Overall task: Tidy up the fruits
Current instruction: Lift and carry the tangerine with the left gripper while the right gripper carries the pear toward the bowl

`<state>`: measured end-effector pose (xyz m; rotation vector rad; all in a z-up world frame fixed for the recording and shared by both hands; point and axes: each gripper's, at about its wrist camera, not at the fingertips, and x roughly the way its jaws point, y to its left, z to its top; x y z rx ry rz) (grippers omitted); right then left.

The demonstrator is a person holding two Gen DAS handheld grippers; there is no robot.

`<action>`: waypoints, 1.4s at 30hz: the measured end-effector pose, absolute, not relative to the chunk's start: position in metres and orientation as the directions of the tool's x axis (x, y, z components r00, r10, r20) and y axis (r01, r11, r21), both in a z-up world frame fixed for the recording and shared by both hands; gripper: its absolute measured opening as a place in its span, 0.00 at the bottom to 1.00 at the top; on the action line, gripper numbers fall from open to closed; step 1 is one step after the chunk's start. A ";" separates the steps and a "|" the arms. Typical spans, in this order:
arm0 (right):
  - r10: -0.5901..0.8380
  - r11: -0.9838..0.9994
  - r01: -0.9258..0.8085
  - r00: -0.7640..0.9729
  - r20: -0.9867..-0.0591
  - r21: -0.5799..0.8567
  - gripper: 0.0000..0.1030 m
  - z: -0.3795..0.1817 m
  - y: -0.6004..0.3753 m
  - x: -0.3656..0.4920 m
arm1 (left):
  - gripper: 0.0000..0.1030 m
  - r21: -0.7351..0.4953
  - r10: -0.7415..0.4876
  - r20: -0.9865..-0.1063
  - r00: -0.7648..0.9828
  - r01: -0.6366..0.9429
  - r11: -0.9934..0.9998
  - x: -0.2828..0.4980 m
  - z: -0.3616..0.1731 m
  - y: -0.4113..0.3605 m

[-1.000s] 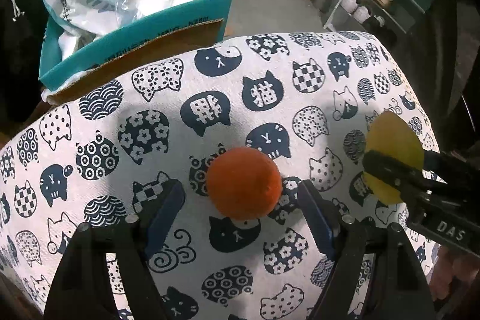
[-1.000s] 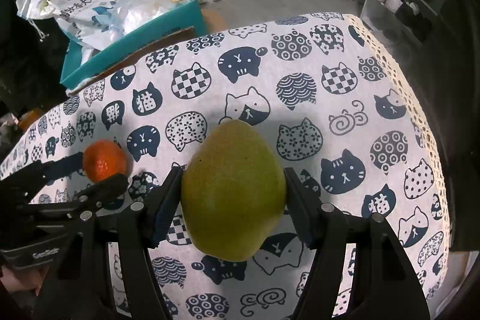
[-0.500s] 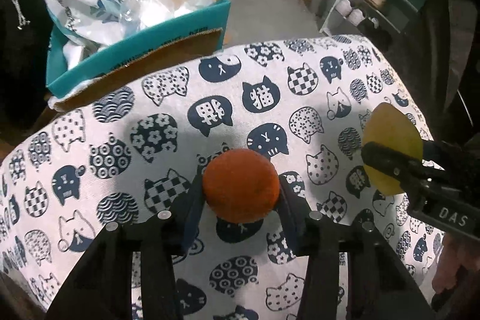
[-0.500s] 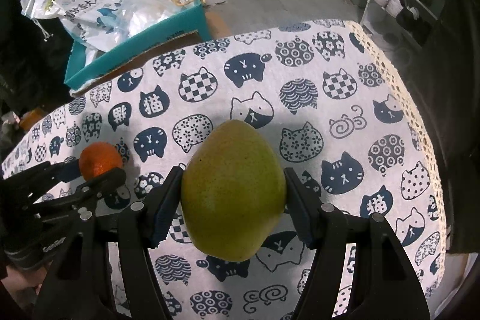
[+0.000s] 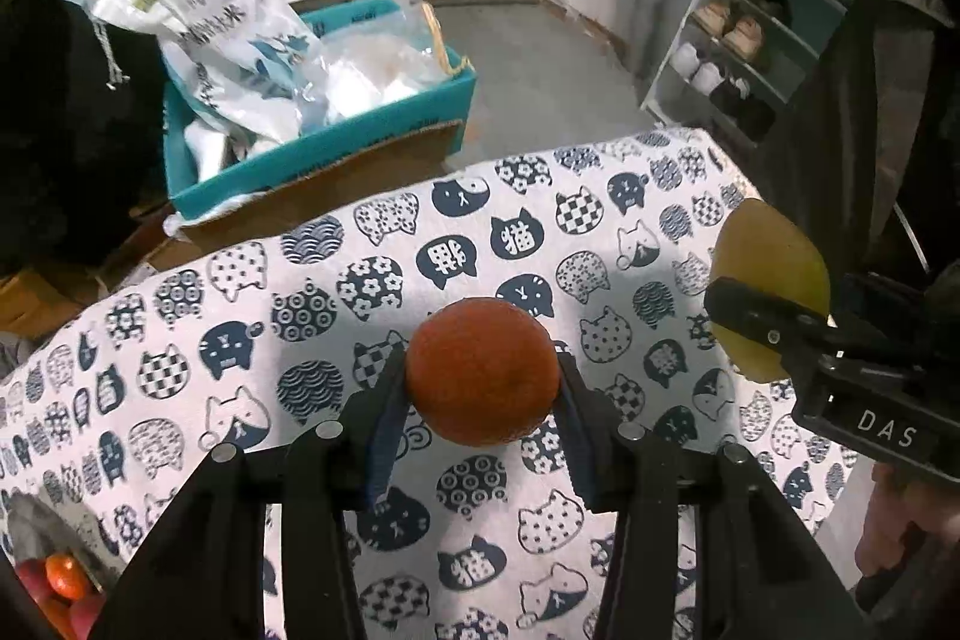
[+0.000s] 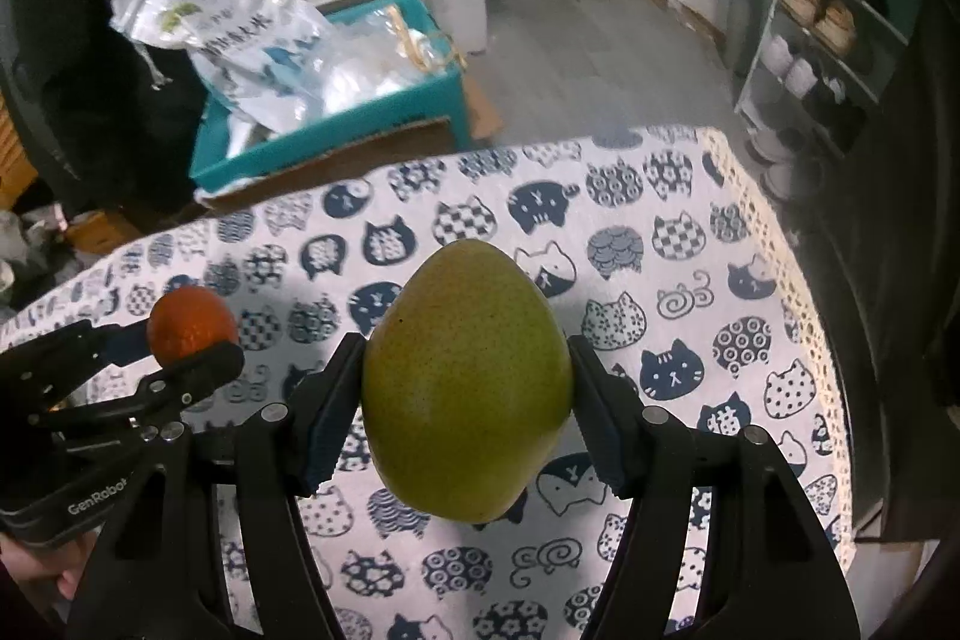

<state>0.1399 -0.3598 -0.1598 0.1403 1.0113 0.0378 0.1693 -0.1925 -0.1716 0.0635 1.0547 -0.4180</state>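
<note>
Both claws grip fruit above the surface (image 6: 690, 232), under its cat-print cloth: the right claw (image 6: 467, 388) clamps a green mango (image 6: 467, 382), the left claw (image 5: 480, 376) an orange (image 5: 483, 370). Beyond lie grey floor (image 6: 600, 58), a shoe rack (image 5: 762, 22), a teal box (image 5: 336, 142) holding plastic bags (image 5: 240, 34).

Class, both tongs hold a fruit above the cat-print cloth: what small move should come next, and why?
Probably carry the orange in the left tongs toward the fruit pile at that view's lower-left edge. Both fruits, including the green mango, are gripped, and that pile looks like the collecting spot.
</note>
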 end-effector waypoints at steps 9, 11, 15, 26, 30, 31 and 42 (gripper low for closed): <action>0.121 0.991 -0.031 0.579 -0.807 0.127 0.64 -0.121 -0.342 0.123 | 0.46 -0.158 -0.312 -0.826 0.469 0.339 0.927 0.145 -0.134 -0.176; 0.128 0.991 -0.043 0.588 -0.798 0.127 0.64 -0.112 -0.337 0.119 | 0.46 -0.159 -0.312 -0.821 0.479 0.333 0.929 0.140 -0.127 -0.172; 0.139 0.990 -0.067 0.604 -0.785 0.125 0.64 -0.097 -0.329 0.112 | 0.46 -0.163 -0.315 -0.809 0.496 0.326 0.931 0.127 -0.110 -0.162; 0.206 0.978 -0.165 0.639 -0.741 0.130 0.64 -0.061 -0.290 0.093 | 0.46 -0.161 -0.306 -0.766 0.565 0.292 0.943 0.091 -0.067 -0.127; 0.228 0.972 -0.197 0.641 -0.733 0.130 0.64 -0.053 -0.277 0.088 | 0.46 -0.138 -0.286 -0.752 0.593 0.284 0.949 0.076 -0.056 -0.111; 0.236 0.969 -0.206 0.641 -0.731 0.133 0.64 -0.051 -0.272 0.087 | 0.46 -0.138 -0.285 -0.750 0.597 0.279 0.950 0.072 -0.054 -0.105; 0.305 0.944 -0.297 0.623 -0.720 0.144 0.64 -0.044 -0.229 0.075 | 0.46 -0.113 -0.240 -0.738 0.631 0.235 0.965 0.046 -0.054 -0.048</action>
